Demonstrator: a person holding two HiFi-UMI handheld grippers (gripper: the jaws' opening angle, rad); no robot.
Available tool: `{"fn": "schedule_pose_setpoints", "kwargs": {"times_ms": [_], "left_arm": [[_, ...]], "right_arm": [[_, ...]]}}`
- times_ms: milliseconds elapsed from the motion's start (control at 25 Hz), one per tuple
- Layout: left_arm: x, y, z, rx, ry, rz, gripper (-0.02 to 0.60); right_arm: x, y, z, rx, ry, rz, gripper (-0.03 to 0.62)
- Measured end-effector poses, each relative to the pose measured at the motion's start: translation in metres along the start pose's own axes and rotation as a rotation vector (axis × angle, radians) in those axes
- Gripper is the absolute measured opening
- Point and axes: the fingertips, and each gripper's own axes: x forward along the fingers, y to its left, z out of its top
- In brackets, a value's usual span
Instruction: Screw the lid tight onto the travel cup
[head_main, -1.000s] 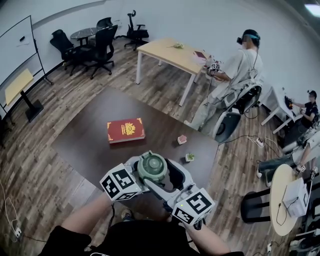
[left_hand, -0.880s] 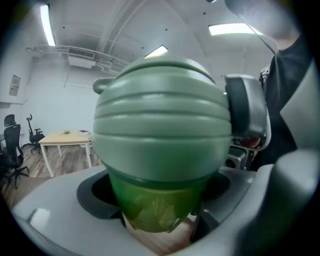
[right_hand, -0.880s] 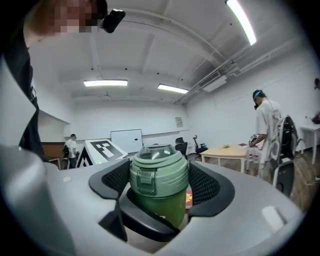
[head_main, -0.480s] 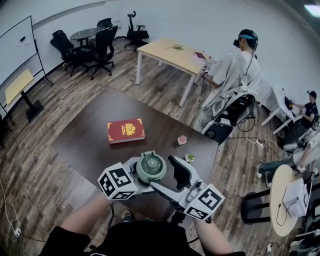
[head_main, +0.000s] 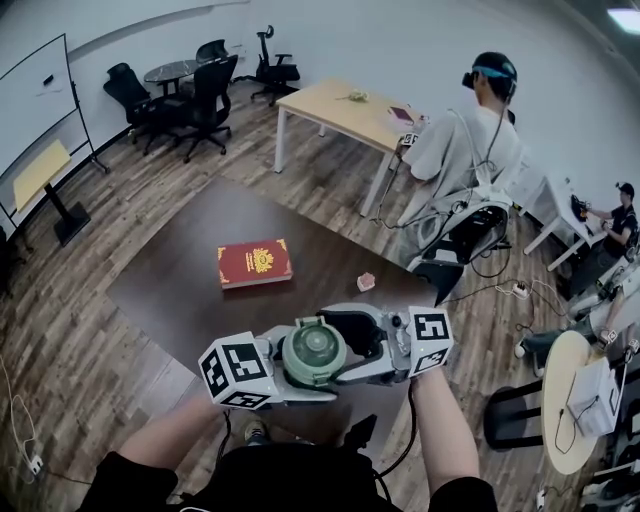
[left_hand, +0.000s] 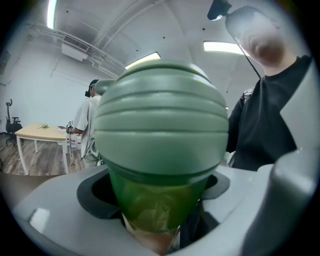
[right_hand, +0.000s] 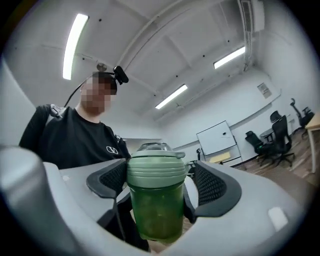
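Note:
The green travel cup with its ribbed pale-green lid is held upright above the near edge of the dark table. My left gripper comes in from the left and is shut on the cup's clear green body. From the right, my right gripper reaches in with its jaws on either side of the lid. Its jaws are opening. The right pad stands off the lid with a gap, and the left pad sits close beside it.
A red book lies mid-table, and a small pink object sits near the table's right edge. Beyond are a person at a wooden table, an office chair and wood floor.
My right gripper has swung up from low at the front right to the cup's right side, its jaws now astride the lid. The cup and left gripper have shifted slightly nearer.

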Motion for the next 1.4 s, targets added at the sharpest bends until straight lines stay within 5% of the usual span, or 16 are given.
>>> {"fn": "schedule_pose_setpoints", "kwargs": {"times_ms": [200,320,480,760,960,1040,1160,1400], "left_arm": [[0.002,-0.007,-0.002,0.0,0.011,-0.035,0.419],[0.0,-0.001,-0.003,-0.003,0.008,0.003,0.419],[-0.01,0.023,-0.007,-0.002,0.019,0.135,0.419],[-0.018,0.048,-0.016,-0.039,0.013,0.237,0.417],[-0.01,0.048,-0.015,-0.002,0.03,0.257,0.417],[-0.007,0.048,-0.015,-0.003,0.032,0.255,0.417],[-0.008,0.047,-0.017,-0.007,0.039,0.235,0.417],[-0.014,0.026,-0.007,-0.036,-0.014,0.119,0.417]], "right_arm": [[0.011,0.01,-0.003,0.007,0.048,0.117,0.423],[0.013,0.007,-0.003,0.017,0.045,0.081,0.419],[0.019,-0.008,-0.002,-0.031,0.035,-0.198,0.4],[0.025,-0.027,-0.011,-0.044,-0.012,-0.903,0.39],[0.021,-0.021,-0.014,-0.108,-0.018,-1.166,0.39],[0.019,-0.022,-0.014,-0.119,-0.014,-1.172,0.391],[0.024,-0.02,-0.011,-0.175,0.03,-1.072,0.406],[0.0,-0.01,0.002,-0.171,0.009,-0.609,0.461]]}}
